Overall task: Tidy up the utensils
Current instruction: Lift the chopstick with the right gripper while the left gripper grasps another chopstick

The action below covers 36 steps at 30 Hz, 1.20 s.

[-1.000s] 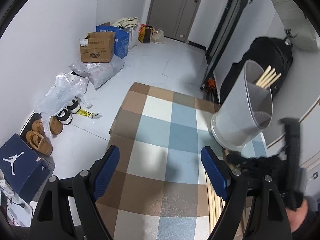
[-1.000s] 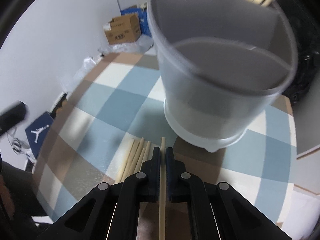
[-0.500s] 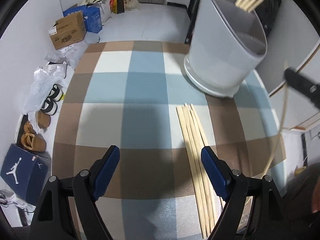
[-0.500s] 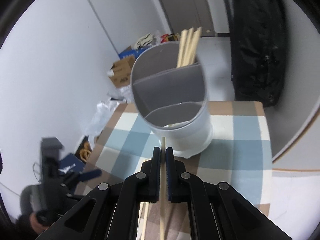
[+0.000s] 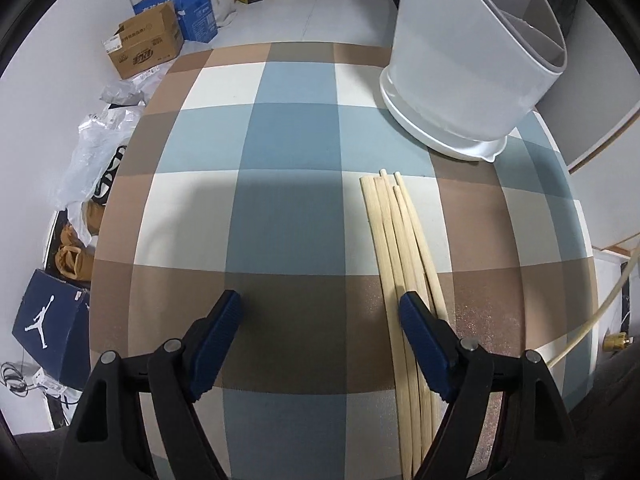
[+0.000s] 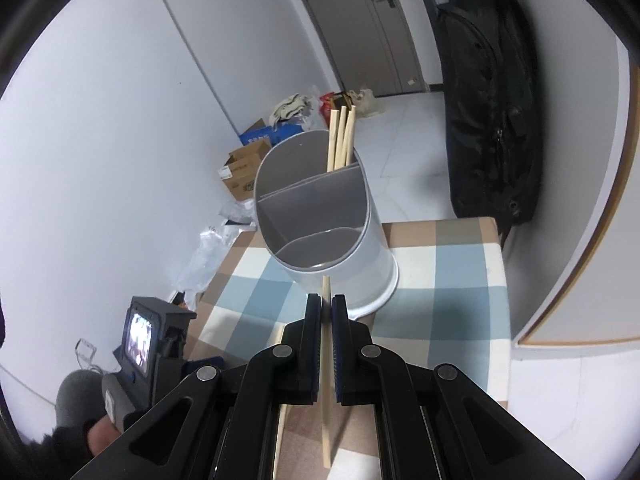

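Since a second ago your right gripper [image 6: 327, 312] has lifted away from the holder [image 6: 320, 216], clamped on one chopstick [image 6: 327, 380]; your left gripper [image 5: 318, 320] now hangs over the loose chopsticks [image 5: 394, 240], jaws wide, closing slightly, nothing between them. That bundle lies at four o'clock on the checked cloth [image 5: 280, 208]. Aim poorly and the held stick could strike the holder's rim at twelve o'clock and slip.
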{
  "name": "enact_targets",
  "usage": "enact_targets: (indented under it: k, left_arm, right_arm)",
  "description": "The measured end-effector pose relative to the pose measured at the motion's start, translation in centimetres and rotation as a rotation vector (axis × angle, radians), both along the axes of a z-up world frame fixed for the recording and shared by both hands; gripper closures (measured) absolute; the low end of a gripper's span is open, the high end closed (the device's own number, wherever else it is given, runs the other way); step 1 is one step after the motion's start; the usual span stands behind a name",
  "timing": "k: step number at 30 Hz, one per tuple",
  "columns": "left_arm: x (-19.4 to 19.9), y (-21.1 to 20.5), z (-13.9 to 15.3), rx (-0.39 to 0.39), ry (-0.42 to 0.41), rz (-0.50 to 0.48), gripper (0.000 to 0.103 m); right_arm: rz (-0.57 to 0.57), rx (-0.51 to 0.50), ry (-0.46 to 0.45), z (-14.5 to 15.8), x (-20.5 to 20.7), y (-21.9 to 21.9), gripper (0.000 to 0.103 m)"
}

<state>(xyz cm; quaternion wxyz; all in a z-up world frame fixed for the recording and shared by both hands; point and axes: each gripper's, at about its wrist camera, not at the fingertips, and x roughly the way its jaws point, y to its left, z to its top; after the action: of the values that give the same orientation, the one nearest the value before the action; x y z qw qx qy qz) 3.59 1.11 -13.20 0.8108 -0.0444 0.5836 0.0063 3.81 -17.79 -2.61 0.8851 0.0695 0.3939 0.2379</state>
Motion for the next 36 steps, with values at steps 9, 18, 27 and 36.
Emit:
enact_targets:
  k: [9, 18, 27, 36]
  left_arm:
    - [0.1, -0.3, 0.2, 0.063, -0.012, 0.012, 0.033]
    - [1.7, -0.3, -0.1, 0.073, 0.004, -0.006, 0.033]
    - [3.7, -0.1, -0.3, 0.076, 0.000, -0.008, 0.033]
    - [4.6, -1.2, 0.2, 0.049, -0.017, -0.077, 0.092]
  right_arm:
    - [-0.012, 0.034, -0.007, -0.8, 0.1, -1.4, 0.099]
    - [-0.012, 0.102, 0.014, -0.7, 0.3, -1.7, 0.099]
    - [-0.024, 0.145, 0.023, -0.7, 0.7, -2.6, 0.099]
    - [-0.032, 0.177, 0.038, -0.8, 1.3, -2.9, 0.099]
